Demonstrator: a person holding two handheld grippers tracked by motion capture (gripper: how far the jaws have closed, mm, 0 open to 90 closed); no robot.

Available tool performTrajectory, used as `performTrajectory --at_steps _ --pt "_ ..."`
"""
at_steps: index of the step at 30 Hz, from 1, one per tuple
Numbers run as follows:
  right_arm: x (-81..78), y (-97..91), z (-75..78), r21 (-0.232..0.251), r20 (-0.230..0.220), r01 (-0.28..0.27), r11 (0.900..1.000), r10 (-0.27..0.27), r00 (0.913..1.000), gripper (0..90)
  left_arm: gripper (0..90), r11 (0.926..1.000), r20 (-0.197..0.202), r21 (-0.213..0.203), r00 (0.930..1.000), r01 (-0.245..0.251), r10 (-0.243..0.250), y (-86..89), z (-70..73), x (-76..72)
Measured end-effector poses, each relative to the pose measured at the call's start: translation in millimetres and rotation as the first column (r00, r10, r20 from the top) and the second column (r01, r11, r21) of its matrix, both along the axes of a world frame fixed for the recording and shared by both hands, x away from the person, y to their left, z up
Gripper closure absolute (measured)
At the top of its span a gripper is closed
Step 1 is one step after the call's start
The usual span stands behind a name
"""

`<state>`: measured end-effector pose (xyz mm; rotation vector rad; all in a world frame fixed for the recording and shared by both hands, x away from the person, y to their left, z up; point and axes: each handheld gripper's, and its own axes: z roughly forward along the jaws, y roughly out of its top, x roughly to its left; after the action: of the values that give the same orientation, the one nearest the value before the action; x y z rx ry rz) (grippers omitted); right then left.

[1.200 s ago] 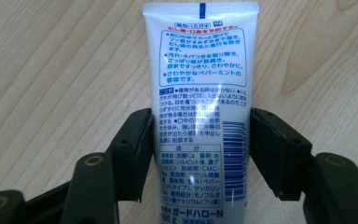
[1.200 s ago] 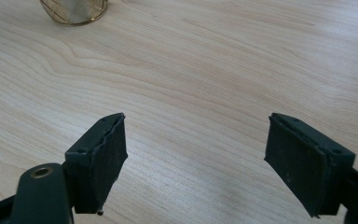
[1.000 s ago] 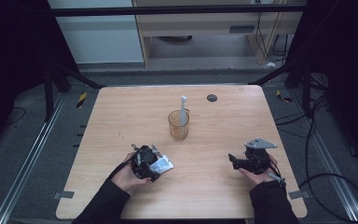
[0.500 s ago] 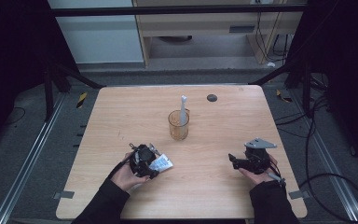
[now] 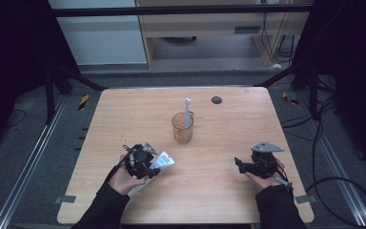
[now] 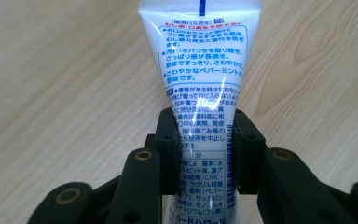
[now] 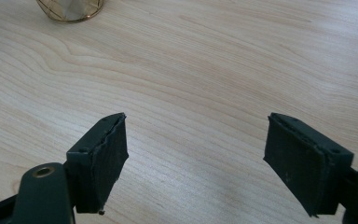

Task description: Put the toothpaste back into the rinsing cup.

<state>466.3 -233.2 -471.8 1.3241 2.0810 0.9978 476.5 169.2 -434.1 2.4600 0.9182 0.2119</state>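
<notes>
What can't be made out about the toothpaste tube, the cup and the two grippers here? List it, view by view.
- Toothpaste tube, left gripper view: both ends are cut off by the frame edges; the left gripper pads cover its sides.
- Cup, right gripper view: cut by the top edge, contents unclear.
- White item in the cup, high view: too small to identify.
- Right gripper, high view: too small to judge its gap.

Your left tongs [image 6: 200, 140]: black, brass-coloured rivets on arms. Tube [image 6: 200, 74] between them: white, glossy, blue print in boxed blocks, one red line near far end, blue stripe at top edge. Your right tongs [image 7: 196, 163]: black, matte dark pads, grey plate on top. Worktop [image 5: 248, 124]: pale wood, wavy brown grain. Cup [image 5: 182, 128] at centre: clear amber. Toothbrush [image 5: 187, 112] in it: white. Small disc [image 5: 216, 99] at far side: dark. Your sleeves [image 5: 100, 210]: black.
</notes>
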Motion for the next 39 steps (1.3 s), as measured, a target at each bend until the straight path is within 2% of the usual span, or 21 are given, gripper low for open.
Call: performTrajectory --at_steps 5,9,11,15,17,20,24,27,31,34,36,39 --pt "-1.1 -0.1 0.9 0.01 -0.002 0.004 0.9999 -0.004 1.0 21.2 68.6 0.9946 0.068 -0.095 0.9965 -0.042 0.049 11.9 18.4 -3.1" --pt "-0.7 -0.9 0.7 0.007 0.003 0.007 1.0 -0.007 1.0 21.2 68.7 0.985 0.124 -0.151 0.9869 -0.084 0.103 21.1 28.7 -4.7" --pt "-1.2 -0.4 1.4 0.008 0.003 0.006 1.0 -0.006 1.0 21.2 68.7 0.9788 0.154 -0.177 0.9793 -0.102 0.13 25.3 33.6 -5.1" --pt "-1.3 -0.2 1.6 0.004 0.008 0.005 1.0 -0.005 1.0 21.4 68.7 0.9646 0.214 -0.224 0.9585 -0.14 0.188 32.5 42.4 -5.6" --pt "-1.3 -0.2 1.5 0.004 0.008 0.006 1.0 -0.006 0.9999 21.4 68.7 0.9593 0.249 -0.236 0.9445 -0.155 0.214 35.5 45.9 -5.0" --pt "-1.5 0.4 1.0 0.006 0.006 0.008 0.9999 -0.008 0.9999 21.2 68.7 0.9489 0.269 -0.261 0.9306 -0.178 0.248 38.2 49.6 -0.7" --pt "-1.8 0.7 0.6 0.012 0.003 0.01 0.9999 -0.01 0.9999 21.1 68.7 0.9405 0.302 -0.274 0.9105 -0.201 0.283 39.3 55.3 5.7" --pt "-1.8 0.9 0.5 0.012 0.004 0.011 0.9999 -0.011 0.9999 21.0 68.7 0.9282 0.323 -0.306 0.8938 -0.212 0.311 37.4 59.7 11.3" --pt "-1.9 0.9 0.6 0.012 0.007 0.01 0.9999 -0.01 0.9999 21.0 68.8 0.9185 0.347 -0.331 0.8771 -0.217 0.332 31.5 65.4 18.0" --pt "-1.7 0.8 0.4 0.014 0.007 0.011 0.9999 -0.011 0.9999 20.9 68.8 0.9106 0.357 -0.352 0.8684 -0.216 0.344 27.6 69.3 22.4" --pt "-1.5 0.6 0.1 0.013 0.007 0.009 0.9999 -0.009 0.9999 21.0 68.8 0.9018 0.361 -0.375 0.8617 -0.216 0.356 23.5 71.3 26.2" --pt "-1.1 1.1 -0.5 0.014 0.008 0.009 0.9999 -0.009 0.9999 20.9 68.8 0.8925 0.372 -0.398 0.8522 -0.212 0.368 17.6 73.7 31.8"
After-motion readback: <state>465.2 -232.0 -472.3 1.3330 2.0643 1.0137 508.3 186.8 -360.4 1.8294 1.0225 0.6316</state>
